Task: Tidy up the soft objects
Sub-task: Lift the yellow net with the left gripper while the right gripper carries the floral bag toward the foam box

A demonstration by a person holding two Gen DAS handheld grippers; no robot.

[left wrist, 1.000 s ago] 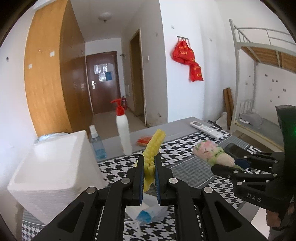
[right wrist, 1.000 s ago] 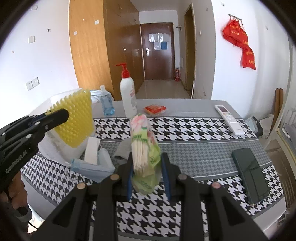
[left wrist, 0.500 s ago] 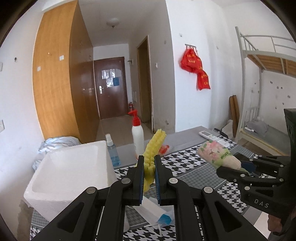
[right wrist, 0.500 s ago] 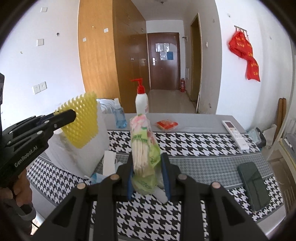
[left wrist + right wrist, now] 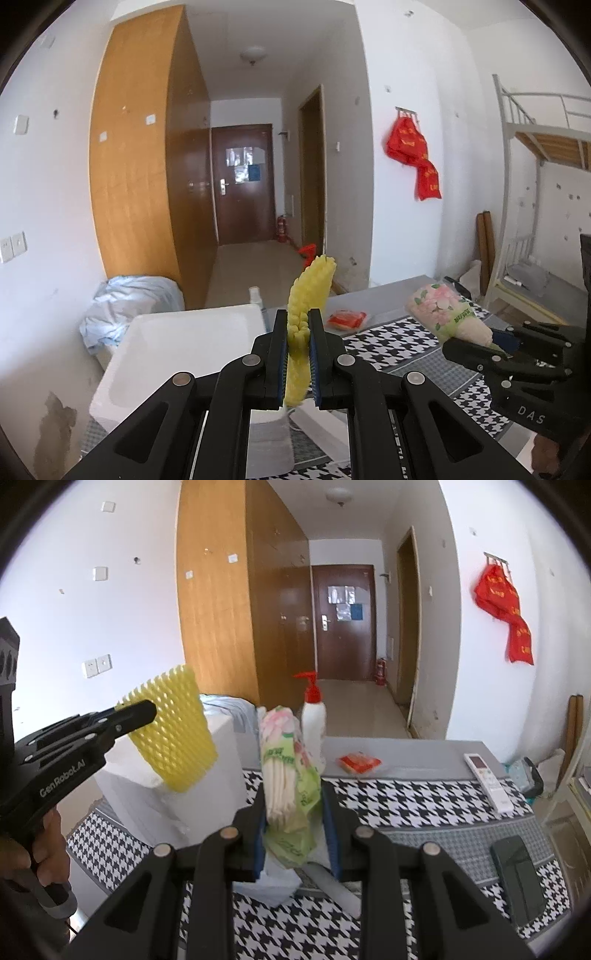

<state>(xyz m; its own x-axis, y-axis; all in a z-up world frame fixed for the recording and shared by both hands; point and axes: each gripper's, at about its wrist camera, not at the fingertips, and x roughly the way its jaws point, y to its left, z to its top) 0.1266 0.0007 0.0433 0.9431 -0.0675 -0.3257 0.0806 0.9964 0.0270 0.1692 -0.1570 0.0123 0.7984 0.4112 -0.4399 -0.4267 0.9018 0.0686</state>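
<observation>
A foam box (image 5: 155, 805) is set at the table's (image 5: 406, 751) left end (a pump bottle (image 5: 314, 716) behind it), a remote (image 5: 487, 779) and phone (image 5: 517, 875) at the right.

A yellow foam mesh sleeve (image 5: 300, 332) stands upright on edge, held aloft beside a floral green tissue pack (image 5: 286, 771), also upright, both above the bench (image 5: 424, 805).

Two black hand-held grippers with blue pads

The left hand-held gripper (image 5: 299, 347) carries round silver screws and white "GenRobot.AI" lettering; the right hand-held gripper (image 5: 295, 823) is marked "DAS". A hand (image 5: 26, 853) shows at the pistol-shaped handle.
</observation>
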